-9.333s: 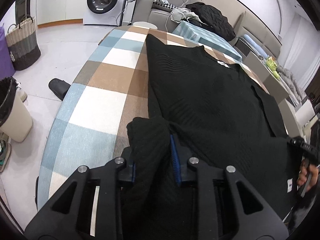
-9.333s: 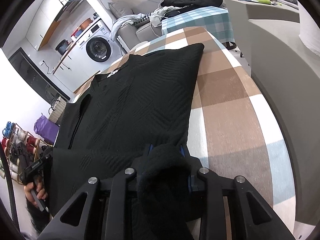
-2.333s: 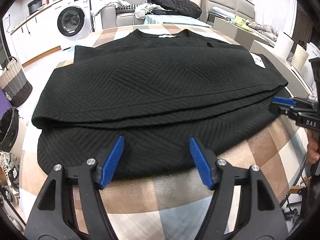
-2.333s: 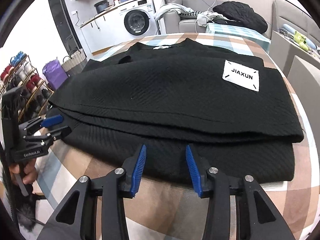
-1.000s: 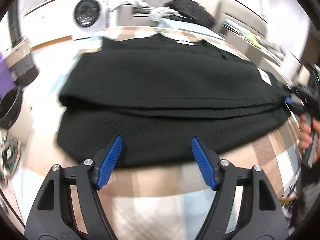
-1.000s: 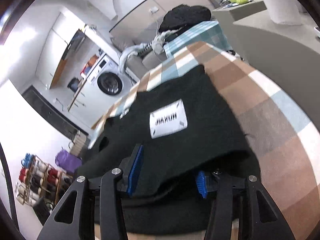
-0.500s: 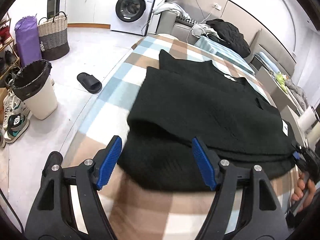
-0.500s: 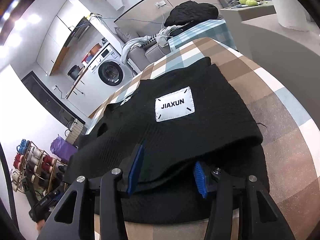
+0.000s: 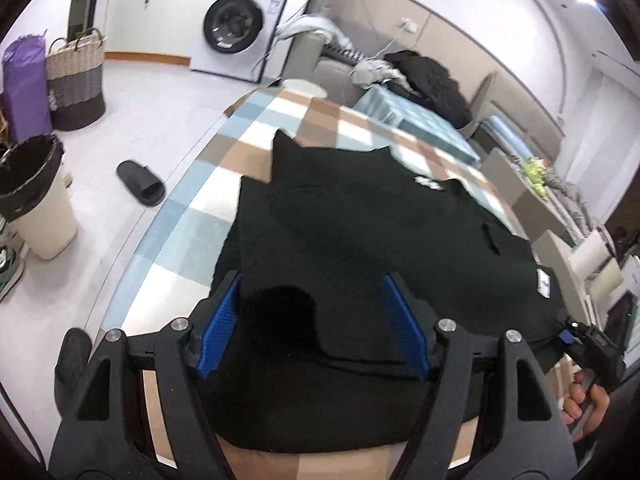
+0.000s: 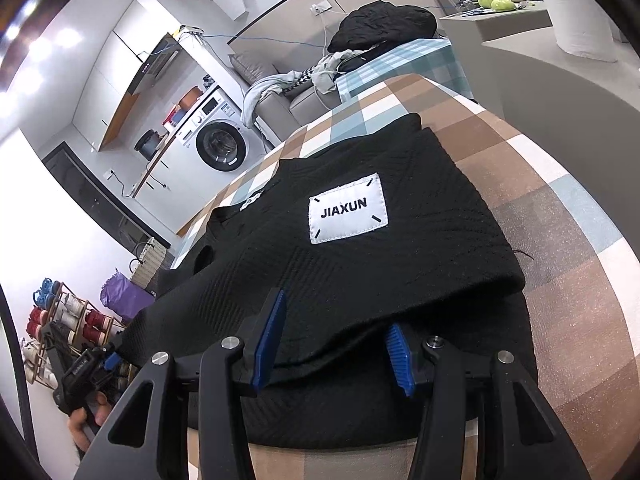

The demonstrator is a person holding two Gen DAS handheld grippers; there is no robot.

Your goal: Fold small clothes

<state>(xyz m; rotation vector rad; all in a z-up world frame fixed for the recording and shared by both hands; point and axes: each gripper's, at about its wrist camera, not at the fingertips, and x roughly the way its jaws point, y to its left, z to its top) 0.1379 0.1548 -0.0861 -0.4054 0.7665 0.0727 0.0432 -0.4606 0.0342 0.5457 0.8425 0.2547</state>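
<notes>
A black knit sweater (image 9: 360, 220) lies folded over itself on the plaid-covered table (image 9: 192, 224). My left gripper (image 9: 312, 292) is open and straddles the folded left end of the sweater, whose dark corner lies between the blue pads (image 9: 218, 324) without being squeezed. In the right wrist view the sweater (image 10: 360, 272) shows its white JIAXUN label (image 10: 348, 214). My right gripper (image 10: 336, 312) stands open at the right end. One pad rests on top of the upper layer and the other sits tucked under its edge. Each view shows the other gripper in a hand (image 9: 592, 400) at its edge.
Left of the table, on the floor, are a bin (image 9: 36, 196), a black slipper (image 9: 142, 182) and a woven basket (image 9: 76, 80). A washing machine (image 9: 236, 24) and a sofa piled with clothes (image 9: 424, 76) stand behind. A shoe rack (image 10: 68, 320) is beyond the table's left end.
My left gripper has swung from the sweater's front edge round to its left end, and the folded corner now lies between its jaws. The right gripper has stayed in place.
</notes>
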